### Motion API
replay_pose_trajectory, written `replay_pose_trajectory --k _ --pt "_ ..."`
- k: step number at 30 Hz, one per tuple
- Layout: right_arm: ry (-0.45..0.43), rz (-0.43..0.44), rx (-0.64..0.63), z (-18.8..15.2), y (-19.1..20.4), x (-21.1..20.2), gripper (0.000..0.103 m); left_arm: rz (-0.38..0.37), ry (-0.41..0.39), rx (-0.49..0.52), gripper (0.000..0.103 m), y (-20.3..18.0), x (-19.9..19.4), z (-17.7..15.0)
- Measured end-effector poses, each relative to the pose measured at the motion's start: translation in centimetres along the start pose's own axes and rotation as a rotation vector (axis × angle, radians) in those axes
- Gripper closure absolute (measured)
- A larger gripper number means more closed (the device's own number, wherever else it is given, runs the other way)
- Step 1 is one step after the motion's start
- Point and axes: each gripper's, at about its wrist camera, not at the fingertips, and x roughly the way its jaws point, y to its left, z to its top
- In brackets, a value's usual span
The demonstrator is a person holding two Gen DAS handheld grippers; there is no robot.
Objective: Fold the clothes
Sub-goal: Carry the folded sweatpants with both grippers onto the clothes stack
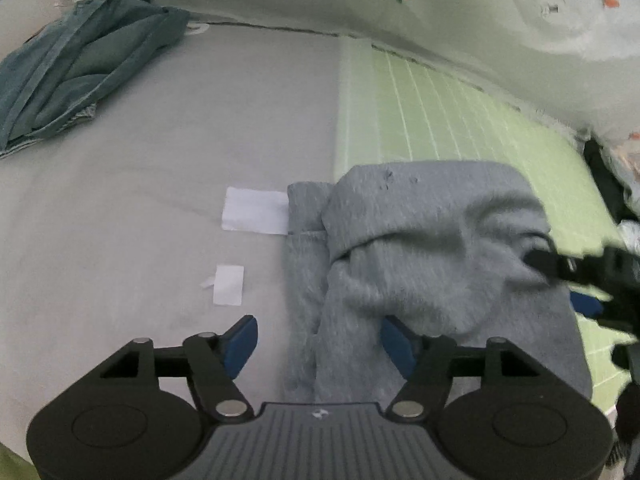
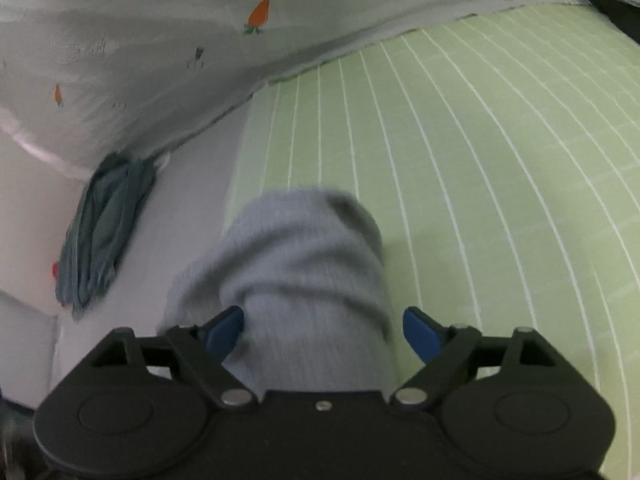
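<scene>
A light grey knitted garment (image 1: 420,248) lies partly folded on the bed, across the seam between the grey sheet and the green striped sheet. My left gripper (image 1: 320,344) is open just above its near edge, with the blue pads either side of a fold. My right gripper (image 2: 324,334) is open too, with the grey garment (image 2: 304,264) bunched between its pads. The right gripper also shows in the left wrist view (image 1: 580,276) at the garment's right edge.
A teal garment (image 1: 76,64) lies crumpled at the far left by the wall; it also shows in the right wrist view (image 2: 104,232). Two white paper pieces (image 1: 256,210) lie on the grey sheet (image 1: 160,200). A dark object (image 1: 604,176) sits at the far right. A carrot-print cloth (image 1: 440,20) covers the wall.
</scene>
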Motion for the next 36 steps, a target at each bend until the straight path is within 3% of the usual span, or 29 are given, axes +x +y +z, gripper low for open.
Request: replay_pose_trajectory --k 4,8,11,15,16,17,18,19,21,23,27,31,36 --pt "0.05 0.011 0.069 -1.3 -1.2 0.0 0.015 -0.002 0.053 0.023 0.034 -0.3 0.9 -0.7" --pt "0.013 -0.01 0.035 -0.9 -0.5 -1.1 0.014 -0.073 0.029 -0.009 0.033 0.5 0.6 -0.4" --pt "0.0 -0.009 0.029 -0.4 -0.4 -0.9 0.012 -0.085 0.011 -0.004 0.023 0.3 1.0 0.3" --pt "0.027 0.003 0.052 0.2 -0.7 0.5 0.011 -0.1 0.019 0.016 0.024 -0.3 2.3 1.2" --pt "0.036 0.008 0.059 0.2 -0.8 0.8 0.011 -0.111 0.021 0.012 0.026 -0.4 2.5 1.3" --pt "0.047 0.012 0.068 0.2 -0.8 1.2 0.011 -0.116 0.024 0.008 0.035 -0.5 2.6 1.4" --pt "0.061 0.023 0.081 0.1 -0.9 1.5 0.011 -0.119 0.028 0.009 0.053 -0.7 2.7 1.5" --pt "0.076 0.039 0.096 0.0 -0.9 1.8 0.011 -0.112 0.03 0.024 0.058 -1.0 2.6 1.5" --pt "0.106 0.07 0.125 -0.3 -1.0 2.4 0.018 -0.093 0.022 0.045 0.077 -1.5 2.3 1.5" --pt "0.112 0.082 0.119 -0.6 -0.7 2.6 0.029 -0.098 0.015 0.042 0.084 -1.6 1.9 1.6" --pt "0.08 0.089 0.132 -1.0 -0.9 1.4 0.05 -0.152 -0.007 -0.001 0.087 -1.9 0.6 2.0" --pt "0.019 0.071 0.154 -1.1 -2.2 -1.7 0.052 -0.244 -0.038 -0.013 0.088 -3.2 -1.4 2.4" --pt "-0.063 0.04 0.178 -0.9 -4.1 -6.0 0.053 -0.362 -0.034 0.079 0.088 -8.7 -1.7 2.9"
